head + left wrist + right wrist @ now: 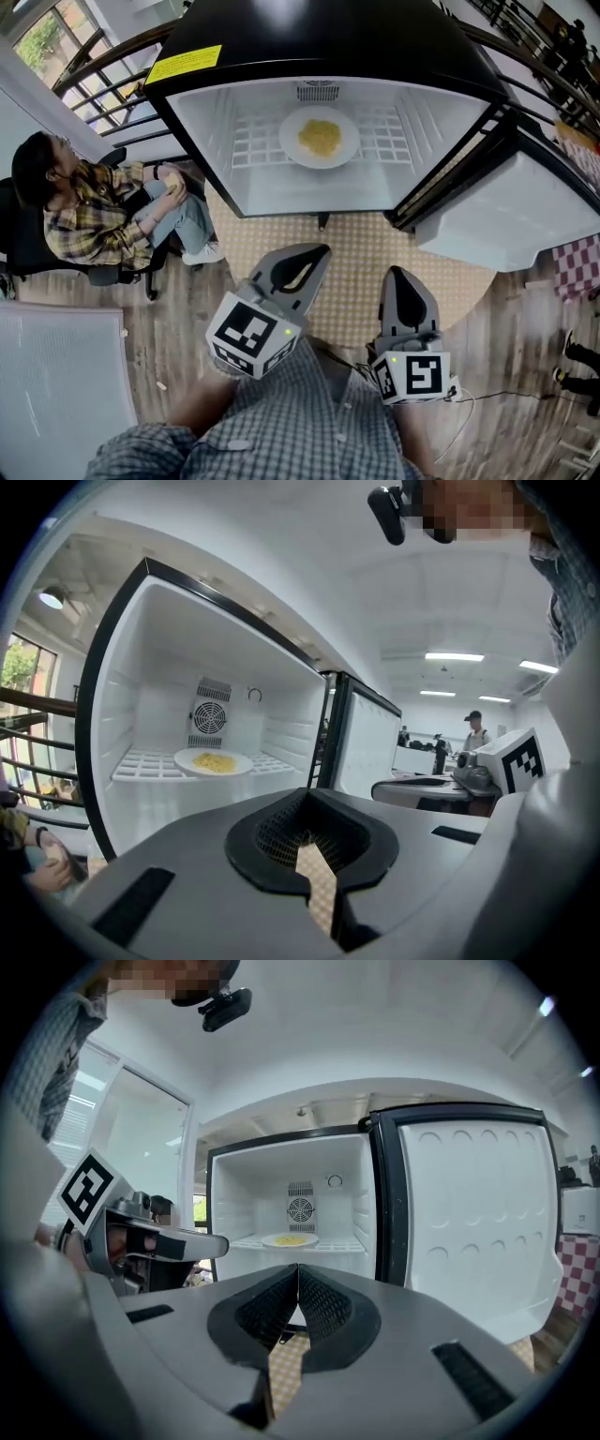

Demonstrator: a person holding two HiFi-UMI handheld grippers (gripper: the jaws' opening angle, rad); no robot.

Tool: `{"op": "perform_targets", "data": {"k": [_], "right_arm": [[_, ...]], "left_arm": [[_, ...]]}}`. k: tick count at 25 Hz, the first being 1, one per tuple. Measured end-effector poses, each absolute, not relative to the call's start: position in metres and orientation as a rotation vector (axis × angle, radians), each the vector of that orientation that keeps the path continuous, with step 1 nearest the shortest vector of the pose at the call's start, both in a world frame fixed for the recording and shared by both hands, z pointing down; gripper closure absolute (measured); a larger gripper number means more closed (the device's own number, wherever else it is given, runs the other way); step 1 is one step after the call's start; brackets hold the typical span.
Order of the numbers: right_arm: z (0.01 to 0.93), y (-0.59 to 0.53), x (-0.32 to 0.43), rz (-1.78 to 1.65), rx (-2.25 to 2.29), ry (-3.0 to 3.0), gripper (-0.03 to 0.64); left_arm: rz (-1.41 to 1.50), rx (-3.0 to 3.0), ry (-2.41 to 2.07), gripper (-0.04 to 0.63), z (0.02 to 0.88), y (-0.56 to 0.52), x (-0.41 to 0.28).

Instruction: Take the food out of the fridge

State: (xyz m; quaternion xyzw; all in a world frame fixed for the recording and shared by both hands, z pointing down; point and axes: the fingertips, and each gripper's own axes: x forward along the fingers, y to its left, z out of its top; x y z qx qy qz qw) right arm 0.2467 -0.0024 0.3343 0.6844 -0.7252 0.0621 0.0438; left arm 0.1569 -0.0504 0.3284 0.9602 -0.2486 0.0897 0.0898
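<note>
A white plate [319, 137] of yellow food lies on the wire shelf inside the open black fridge [281, 42]; it also shows in the left gripper view [214, 761] and the right gripper view [291, 1239]. Both grippers hang side by side in front of the fridge, short of its opening. My left gripper [317, 251] [307, 797] points at the compartment, jaws shut and empty. My right gripper [397, 274] [298, 1269] is just right of it, its jaws meeting at the tip with nothing between them.
The fridge door [497, 220] [469, 1222] stands swung open to the right. A seated person in a plaid shirt [94, 220] is close to the fridge's left side. A woven mat [352, 281] covers the floor below. A red checked cloth [577, 262] is far right.
</note>
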Motion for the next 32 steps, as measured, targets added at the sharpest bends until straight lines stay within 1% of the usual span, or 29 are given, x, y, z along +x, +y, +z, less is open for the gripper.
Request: {"op": "perform_targets", "data": {"k": [5,20,29,32], "right_arm": [[0.334,-0.016,0.246,0.241,2.074,-2.283,0.606],[0.338,-0.082,0.203,0.554,1.985,-2.533,0.607],[0.347,-0.127,0.199,0.852,2.015,-2.602,0.606],[0.352,-0.143,0.198,1.015,2.023,-2.616,0.606]], "left_arm": [[0.288,2.831,-0.811,0.589,0.330,-0.054,0.149],[0.339,2.850,-0.915,0.589,0.329,-0.096,0.114],[0.324,2.849,-0.895,0.589,0.331,-0.109,0.103],[0.308,2.836,-0.899,0.589,0.333,-0.113,0.099]]}}
